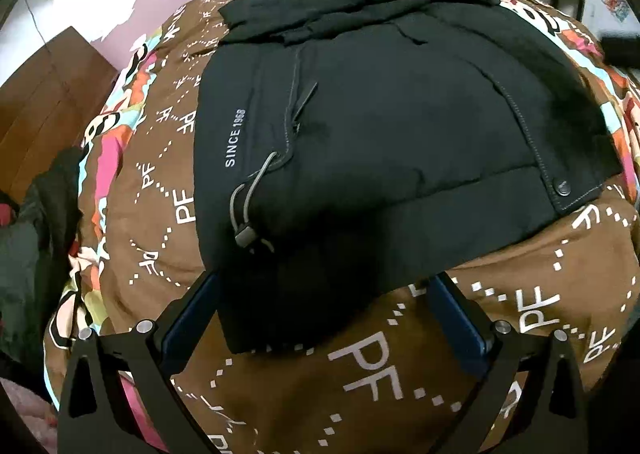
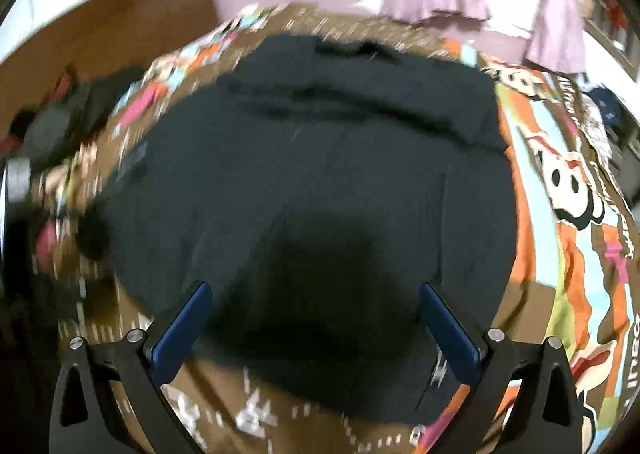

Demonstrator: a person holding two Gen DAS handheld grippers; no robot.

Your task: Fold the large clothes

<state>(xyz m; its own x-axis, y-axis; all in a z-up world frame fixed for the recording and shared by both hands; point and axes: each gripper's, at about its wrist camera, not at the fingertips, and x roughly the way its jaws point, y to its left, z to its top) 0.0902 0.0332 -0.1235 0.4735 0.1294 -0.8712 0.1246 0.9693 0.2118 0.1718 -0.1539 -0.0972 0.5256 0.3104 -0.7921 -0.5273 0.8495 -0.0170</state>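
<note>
Blue-padded fingers (image 1: 200,318) of the left gripper (image 1: 324,286) stand wide above the near hem of the black jacket (image 1: 380,126), folded flat on the patterned bed cover (image 1: 360,366). Right gripper (image 2: 316,294) likewise spread wide, holding nothing.

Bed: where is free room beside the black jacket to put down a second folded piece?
The quilt is bare below the jacket hem, by the left gripper, and along its left edge past the SINCE 1968 print. Right of the jacket a wide strip lies free. The clothes pile crowds the far left.
</note>
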